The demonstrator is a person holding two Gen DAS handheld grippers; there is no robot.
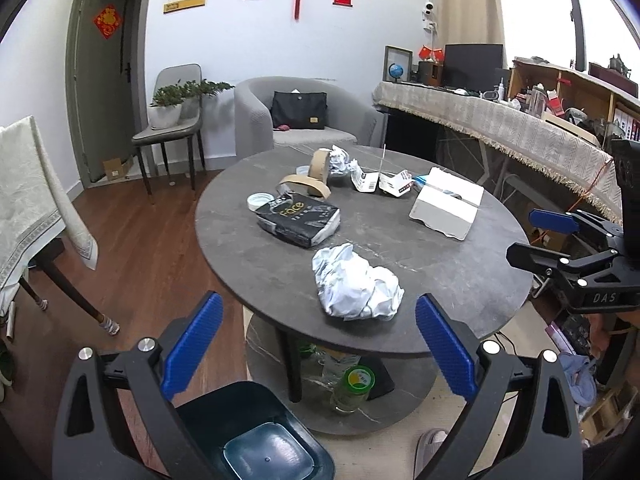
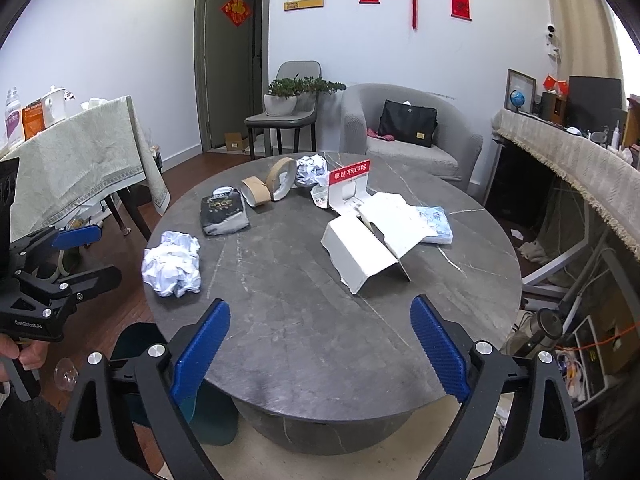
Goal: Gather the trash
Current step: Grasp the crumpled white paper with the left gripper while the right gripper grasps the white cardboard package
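Crumpled paper (image 1: 356,286) lies at lower centre on the round bench (image 1: 460,272), between the left hand-held gripper's (image 1: 318,346) wide, empty jaws. The right hand-held gripper (image 2: 320,346) also gapes wide, holding nothing, over bare bench.

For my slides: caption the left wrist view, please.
Open left gripper faces crumpled paper on round table, bin below.
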